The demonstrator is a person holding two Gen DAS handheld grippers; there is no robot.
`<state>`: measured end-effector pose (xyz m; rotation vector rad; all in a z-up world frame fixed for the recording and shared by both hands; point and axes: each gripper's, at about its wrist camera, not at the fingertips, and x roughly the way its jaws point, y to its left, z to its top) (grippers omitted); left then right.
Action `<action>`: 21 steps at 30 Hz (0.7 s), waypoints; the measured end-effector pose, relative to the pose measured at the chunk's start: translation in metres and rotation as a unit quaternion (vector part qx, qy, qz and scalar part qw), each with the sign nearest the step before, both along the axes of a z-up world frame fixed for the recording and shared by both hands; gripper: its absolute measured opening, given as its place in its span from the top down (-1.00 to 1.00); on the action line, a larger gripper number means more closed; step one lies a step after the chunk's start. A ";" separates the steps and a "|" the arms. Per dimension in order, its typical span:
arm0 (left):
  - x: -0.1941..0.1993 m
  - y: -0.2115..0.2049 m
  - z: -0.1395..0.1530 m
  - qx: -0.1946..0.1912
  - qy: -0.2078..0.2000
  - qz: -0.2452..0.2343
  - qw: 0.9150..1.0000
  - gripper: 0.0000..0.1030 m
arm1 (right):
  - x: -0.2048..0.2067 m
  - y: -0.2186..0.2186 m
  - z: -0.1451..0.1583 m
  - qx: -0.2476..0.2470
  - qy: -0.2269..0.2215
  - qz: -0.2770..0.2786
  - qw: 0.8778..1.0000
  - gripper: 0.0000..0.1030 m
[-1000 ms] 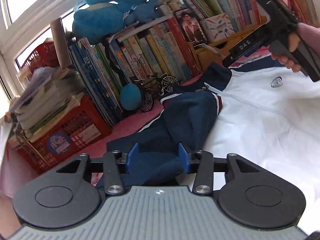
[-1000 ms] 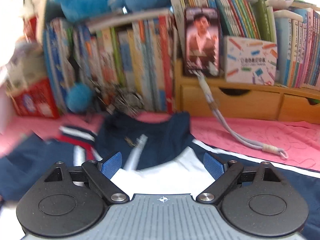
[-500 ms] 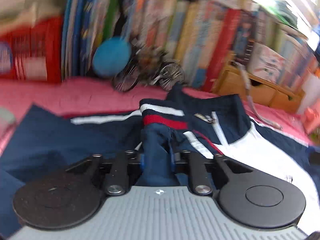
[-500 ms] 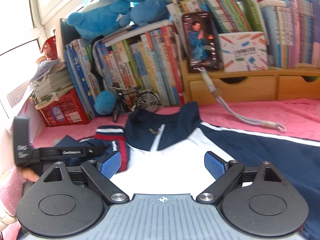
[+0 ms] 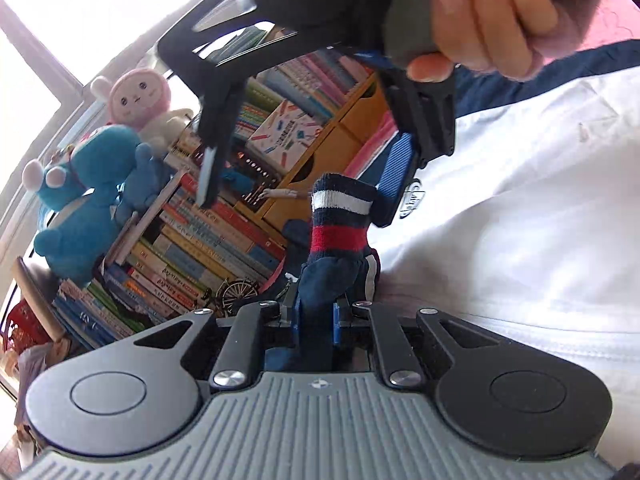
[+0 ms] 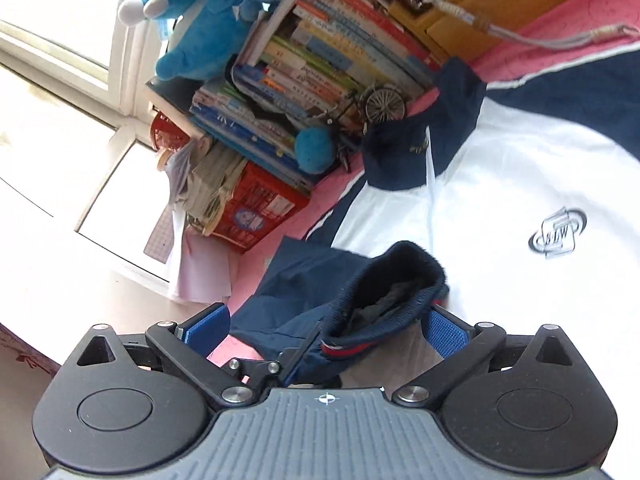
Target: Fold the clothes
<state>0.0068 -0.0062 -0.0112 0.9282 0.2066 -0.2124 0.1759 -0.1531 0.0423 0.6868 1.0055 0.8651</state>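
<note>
Left fingers [image 5: 297, 318] are clamped tight on the navy sleeve [image 5: 334, 276], just behind its striped knit cuff [image 5: 340, 216], which stands up past the blue pads with the white and red bands showing. The right fingers [image 6: 446, 330] have just been opening and now stand as wide as they go, straddling that same cuff without pressing on it: in the right wrist view the cuff's mouth gapes between the two pads, and the tip of the left gripper [image 5: 314, 316] pokes in underneath. The jacket [image 6: 520, 184] lies spread on the pink bed cover [image 6: 560, 12], white chest panel up, collar toward the bookshelf [image 6: 320, 64] at the far edge, the sleeve drawn in over the front. This is light, limp cloth, I'd say: it will sag and drag rather than hold a shape, and the shell fabric looks smooth enough to slide, so the ribbed cuff is the sensible place to pinch, thick and grippy. The body is best taken at a seam or the hem. The left gripper points a little downward, rolled over so the shelf tilts steeply in its view; the right gripper [image 5: 304, 168] hangs close above it, nose down, the person's hand [image 5: 480, 16] wrapped round its grey handle, fingertips curled under.
</note>
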 end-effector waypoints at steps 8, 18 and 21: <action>-0.017 0.016 -0.002 0.036 -0.011 0.025 0.999 0.29 | -0.005 0.016 -0.010 -0.084 0.025 -0.044 0.995 0.48; 0.032 0.110 0.001 0.040 0.011 0.192 0.981 0.13 | -0.022 0.020 0.090 -0.113 -0.260 -0.088 0.955 0.74; 0.055 0.129 -0.005 0.049 -0.018 0.269 0.962 0.13 | -0.025 0.026 0.113 -0.106 -0.302 -0.099 0.942 0.74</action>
